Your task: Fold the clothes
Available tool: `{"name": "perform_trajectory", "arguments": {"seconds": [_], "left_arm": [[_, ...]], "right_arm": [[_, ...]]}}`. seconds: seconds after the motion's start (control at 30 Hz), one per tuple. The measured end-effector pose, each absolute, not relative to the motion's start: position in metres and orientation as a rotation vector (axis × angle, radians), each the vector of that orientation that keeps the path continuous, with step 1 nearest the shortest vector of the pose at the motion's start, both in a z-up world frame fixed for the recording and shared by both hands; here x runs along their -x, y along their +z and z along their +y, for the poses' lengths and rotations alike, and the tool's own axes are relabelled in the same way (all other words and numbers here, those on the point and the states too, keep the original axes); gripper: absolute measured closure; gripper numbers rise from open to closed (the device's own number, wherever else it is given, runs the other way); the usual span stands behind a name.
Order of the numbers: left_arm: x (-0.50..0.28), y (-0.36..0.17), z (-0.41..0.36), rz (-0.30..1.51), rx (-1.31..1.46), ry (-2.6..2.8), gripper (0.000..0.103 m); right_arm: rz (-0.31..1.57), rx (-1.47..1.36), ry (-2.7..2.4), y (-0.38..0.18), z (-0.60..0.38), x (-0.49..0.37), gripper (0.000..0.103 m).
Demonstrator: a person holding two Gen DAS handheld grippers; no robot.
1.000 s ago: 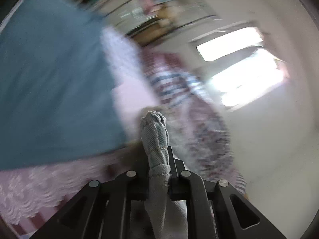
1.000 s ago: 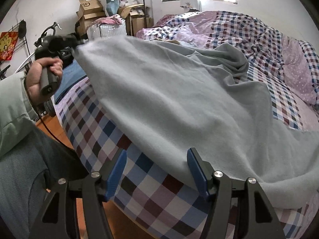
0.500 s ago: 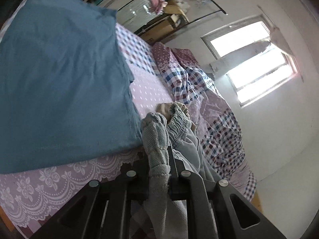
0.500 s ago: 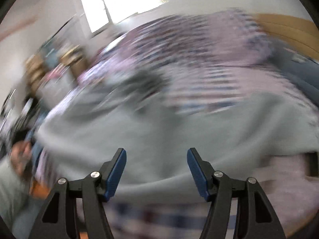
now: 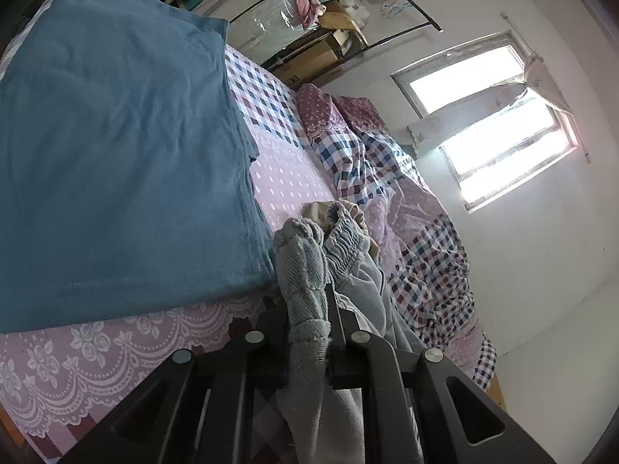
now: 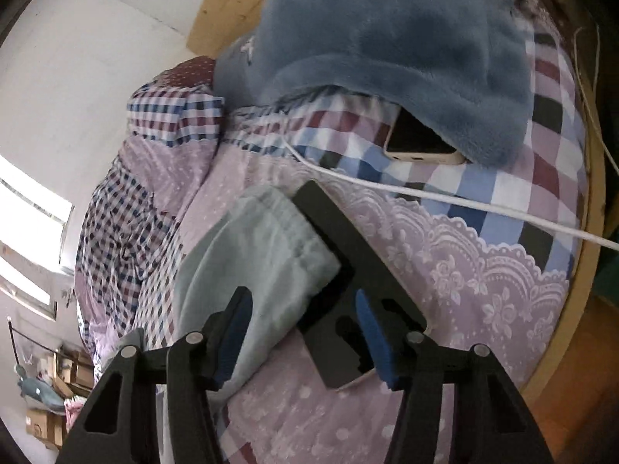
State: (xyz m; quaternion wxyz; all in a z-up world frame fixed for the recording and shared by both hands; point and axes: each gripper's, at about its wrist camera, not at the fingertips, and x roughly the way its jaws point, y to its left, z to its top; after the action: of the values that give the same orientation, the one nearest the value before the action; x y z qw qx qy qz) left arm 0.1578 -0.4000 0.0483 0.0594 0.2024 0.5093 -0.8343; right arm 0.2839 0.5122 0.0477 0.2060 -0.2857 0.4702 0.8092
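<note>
- Clamping a bunched, ribbed elastic waistband of the grey-green garment (image 5: 305, 270), left gripper (image 5: 329, 332) with jaws pressed together on the cloth.
- Spread apart, right gripper (image 6: 303, 334), blue pads on both fingers, nothing pinched between them.
- Lying in front of the open right jaws: a folded end of the same soft, fleecy garment (image 6: 255, 263), pale and slightly pilled, draped down over the bed's near edge.
- Just beside that fold, and partly over it, a dark flat rectangular object (image 6: 348, 270) (identity not clear, slab-shaped with square corners).
- Underneath everything, checked bedsheet (image 6: 503, 178) in plum, blue and white squares, bordered by a lilac lace-pattern band with scalloped edge.
- Heaped near the headboard, plush blue blanket (image 6: 387, 34), thick pile, rounded hem, partly covering a phone (image 6: 421, 147).
- Running across the sheet between phone and lace border, a thin white cable (image 6: 445, 197).
- From the left wrist view, smooth teal cloth (image 5: 116, 154) laid flat, its lower edge touching the gripped waistband.
- Beyond the garment, rumpled checked quilt (image 5: 425, 239) below the bright window (image 5: 491, 123).
</note>
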Motion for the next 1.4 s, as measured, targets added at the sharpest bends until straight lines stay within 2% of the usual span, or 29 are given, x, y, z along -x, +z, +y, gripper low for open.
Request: {"name": "perform_trajectory", "arguments": {"seconds": [0.27, 0.3, 0.33, 0.37, 0.4, 0.5, 0.63, 0.8, 1.03, 1.27, 1.4], "left_arm": [[-0.154, 0.049, -0.395, 1.518, -0.612, -2.532, 0.091], [-0.154, 0.049, -0.395, 1.511, -0.616, -2.526, 0.091], [-0.153, 0.048, -0.395, 1.510, -0.621, -2.519, 0.091], [-0.153, 0.047, -0.395, 1.513, -0.624, -2.514, 0.091], [-0.152, 0.046, -0.396, 1.517, -0.628, -2.509, 0.091], [-0.150, 0.044, -0.398, 1.529, -0.629, -2.498, 0.091], [-0.153, 0.050, -0.401, 1.568, -0.577, -2.521, 0.091], [-0.160, 0.056, -0.403, 1.639, -0.524, -2.526, 0.091], [-0.176, 0.069, -0.404, 1.595, -0.466, -2.535, 0.092], [-0.181, 0.046, -0.407, 1.592, -0.600, -2.400, 0.092], [-0.182, 0.034, -0.406, 1.570, -0.692, -2.340, 0.091]], "right_arm": [[1.237, 0.809, 2.294, 0.037, 0.522, -0.252, 0.043], [1.210, 0.819, 2.299, 0.037, 0.522, -0.247, 0.047], [1.182, 0.833, 2.302, 0.037, 0.522, -0.243, 0.057], [1.145, 0.857, 2.298, 0.037, 0.521, -0.239, 0.067], [1.110, 0.879, 2.296, 0.037, 0.520, -0.236, 0.082], [0.996, 0.889, 2.318, 0.052, 0.514, -0.238, 0.087], [0.831, 0.762, 2.356, 0.103, 0.509, -0.265, 0.088], [0.790, 0.743, 2.282, 0.131, 0.535, -0.307, 0.090], [0.803, 0.902, 2.185, 0.093, 0.546, -0.325, 0.090], [0.904, 1.016, 2.068, 0.041, 0.551, -0.337, 0.086], [0.913, 0.973, 2.040, 0.049, 0.547, -0.348, 0.081]]}}
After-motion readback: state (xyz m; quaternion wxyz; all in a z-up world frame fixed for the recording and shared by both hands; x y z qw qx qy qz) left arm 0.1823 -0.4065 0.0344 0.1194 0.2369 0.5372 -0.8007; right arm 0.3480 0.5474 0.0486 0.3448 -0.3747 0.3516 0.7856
